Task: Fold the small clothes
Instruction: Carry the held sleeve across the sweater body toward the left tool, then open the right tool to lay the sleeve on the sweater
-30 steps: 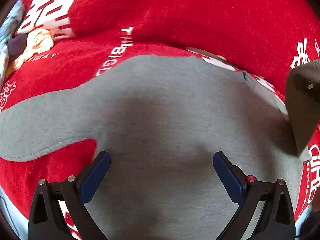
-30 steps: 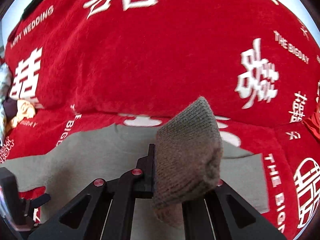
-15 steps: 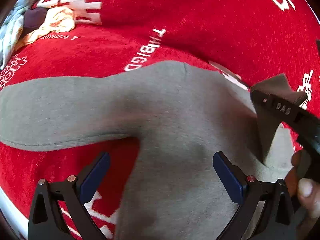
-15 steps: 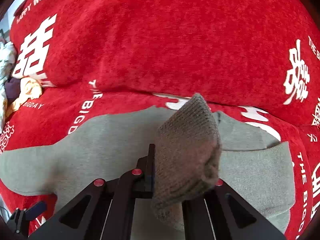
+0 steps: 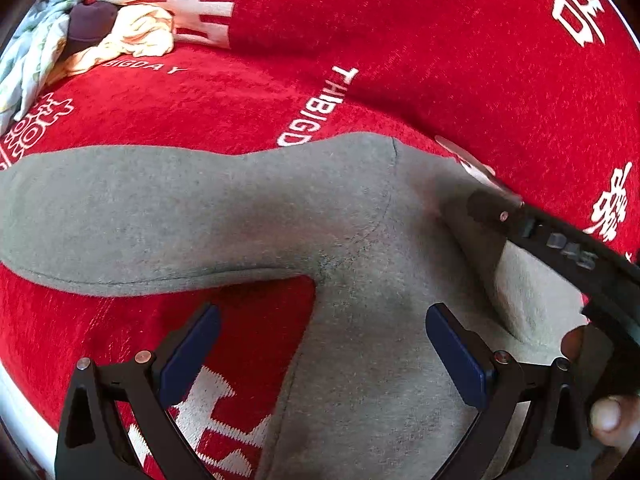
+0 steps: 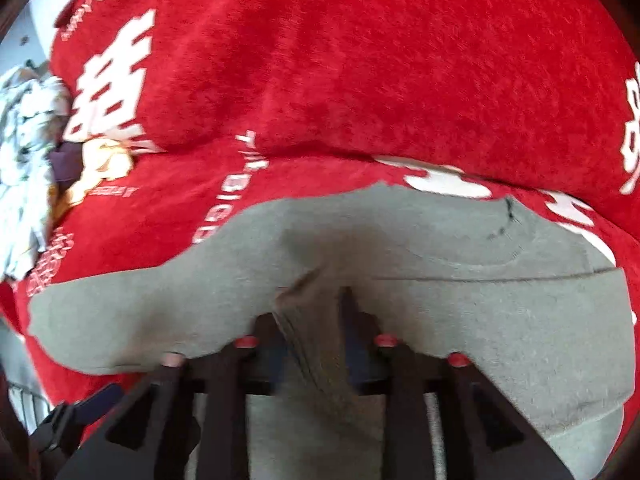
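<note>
A small grey long-sleeved top [image 5: 360, 248] lies on a red printed cover; it also shows in the right wrist view [image 6: 460, 292]. One sleeve [image 5: 132, 216] stretches out to the left. My left gripper [image 5: 320, 348] is open and empty, just above the top's armpit. My right gripper [image 6: 316, 340] is shut on the ribbed cuff [image 6: 316, 360] of the other sleeve, holding it low over the chest of the top. The right gripper also shows in the left wrist view [image 5: 552, 236], coming in from the right.
The red cover [image 5: 440, 40] with white lettering rises behind as a padded backrest. A heap of other clothes [image 5: 100, 36] lies at the far left, also in the right wrist view [image 6: 36, 152]. The cover's front edge [image 5: 16, 392] is at lower left.
My right gripper has carried the cuff down and leftwards over the top's chest. My left gripper has shifted left, from over the body to the armpit.
</note>
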`<state>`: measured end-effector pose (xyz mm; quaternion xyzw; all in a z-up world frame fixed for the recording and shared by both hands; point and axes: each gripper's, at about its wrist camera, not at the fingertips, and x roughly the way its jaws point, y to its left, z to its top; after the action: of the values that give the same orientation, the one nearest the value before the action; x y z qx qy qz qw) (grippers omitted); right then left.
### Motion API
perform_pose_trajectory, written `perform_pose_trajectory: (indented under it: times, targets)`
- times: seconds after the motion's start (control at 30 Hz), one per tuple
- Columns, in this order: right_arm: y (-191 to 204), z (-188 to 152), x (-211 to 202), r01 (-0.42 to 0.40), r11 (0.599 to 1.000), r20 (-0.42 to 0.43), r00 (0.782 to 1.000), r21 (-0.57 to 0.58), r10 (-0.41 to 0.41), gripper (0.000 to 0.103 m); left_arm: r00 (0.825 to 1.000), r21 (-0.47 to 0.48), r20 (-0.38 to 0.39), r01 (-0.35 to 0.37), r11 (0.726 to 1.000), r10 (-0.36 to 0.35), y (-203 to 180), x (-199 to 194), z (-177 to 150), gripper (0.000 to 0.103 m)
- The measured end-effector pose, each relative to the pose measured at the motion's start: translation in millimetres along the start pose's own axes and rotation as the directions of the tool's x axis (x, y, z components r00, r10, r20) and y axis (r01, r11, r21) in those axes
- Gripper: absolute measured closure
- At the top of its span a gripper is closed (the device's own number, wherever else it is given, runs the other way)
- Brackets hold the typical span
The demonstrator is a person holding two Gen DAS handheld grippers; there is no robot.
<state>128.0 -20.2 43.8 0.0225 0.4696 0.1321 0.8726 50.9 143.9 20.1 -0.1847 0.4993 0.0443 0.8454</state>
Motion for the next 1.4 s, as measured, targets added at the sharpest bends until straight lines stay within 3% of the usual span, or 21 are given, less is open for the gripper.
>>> perform_pose_trajectory:
  times: [0.07, 0.2, 0.3, 0.37, 0.43, 0.53, 0.63, 0.73, 0.83, 0.93, 1.03, 1.13, 1.27, 1.4]
  targets:
    - [2.5, 2.3, -13.1, -0.047, 0.999, 0.029, 0.998, -0.017, 0.048, 0.037, 1.000, -0.015, 0.007, -0.005, 1.000, 0.006, 2.2, -2.9, -0.1, 0.000]
    - [-7.9, 7.4, -44.3, -0.146, 0.989, 0.086, 0.985, -0.013, 0.147, 0.037, 0.999, -0.027, 0.020, -0.028, 0.999, 0.029, -0.3, -6.1, -0.9, 0.000]
    - [-21.2, 9.6, -65.7, -0.128, 0.992, 0.140, 0.982, -0.023, 0.130, 0.034, 1.000, -0.013, 0.016, -0.026, 1.000, 0.026, -10.9, -6.7, -2.4, 0.000]
    - [-40.9, 9.7, -77.7, -0.079, 0.997, 0.169, 0.982, -0.005, 0.079, 0.030, 1.000, 0.034, 0.010, -0.024, 0.999, 0.024, -28.4, -5.4, -4.2, 0.000]
    - [-70.4, 5.2, -79.8, 0.030, 0.999, 0.163, 0.986, 0.022, -0.033, 0.029, 1.000, 0.083, 0.010, -0.010, 0.996, 0.010, -47.9, -3.4, -6.0, 0.000]
    - [-128.7, -11.1, -67.6, 0.154, 0.984, 0.079, 0.984, 0.093, -0.162, 0.029, 1.000, 0.193, 0.004, 0.026, 0.981, -0.027, -91.8, 6.8, -13.1, 0.000]
    - [-184.5, -35.6, -59.4, 0.184, 0.961, 0.005, 0.982, 0.204, -0.189, 0.029, 0.998, 0.307, -0.009, 0.054, 0.950, -0.054, -133.6, 25.0, -22.8, 0.000]
    - [-212.8, -53.1, -45.3, 0.219, 0.952, -0.061, 0.976, 0.215, -0.210, 0.029, 1.000, 0.385, -0.010, -0.007, 0.923, 0.012, -161.7, 51.5, -24.3, 0.000]
    - [-222.8, -56.5, -39.9, 0.291, 0.940, -0.035, 0.956, 0.179, -0.290, 0.028, 0.993, 0.387, -0.006, -0.109, 0.916, 0.121, -157.2, 77.8, -19.5, 0.000]
    - [-236.8, -48.3, -32.2, 0.332, 0.921, -0.032, 0.943, 0.206, -0.332, 0.025, 0.993, 0.318, 0.010, -0.111, 0.942, 0.113, -136.6, 77.5, -7.1, 0.000]
    - [-231.3, -38.8, -33.0, 0.354, 0.910, -0.038, 0.934, 0.214, -0.354, 0.024, 0.992, 0.307, 0.025, -0.123, 0.944, 0.121, -132.0, 65.9, -6.8, 0.000]
    - [-206.8, -45.0, -34.5, 0.296, 0.940, -0.010, 0.954, 0.168, -0.299, 0.024, 0.994, 0.330, 0.015, -0.108, 0.938, 0.109, -136.9, 66.6, -14.3, 0.000]
    - [-175.1, -62.3, -35.7, 0.281, 0.953, -0.011, 0.959, 0.114, -0.282, 0.024, 0.988, 0.359, 0.046, -0.151, 0.921, 0.145, -133.7, 57.6, -28.1, 0.000]
    - [-156.4, -78.9, -48.5, 0.301, 0.951, 0.002, 0.953, 0.068, -0.302, 0.024, 0.993, 0.285, 0.061, -0.118, 0.951, 0.105, -107.0, 26.9, -34.2, 0.000]
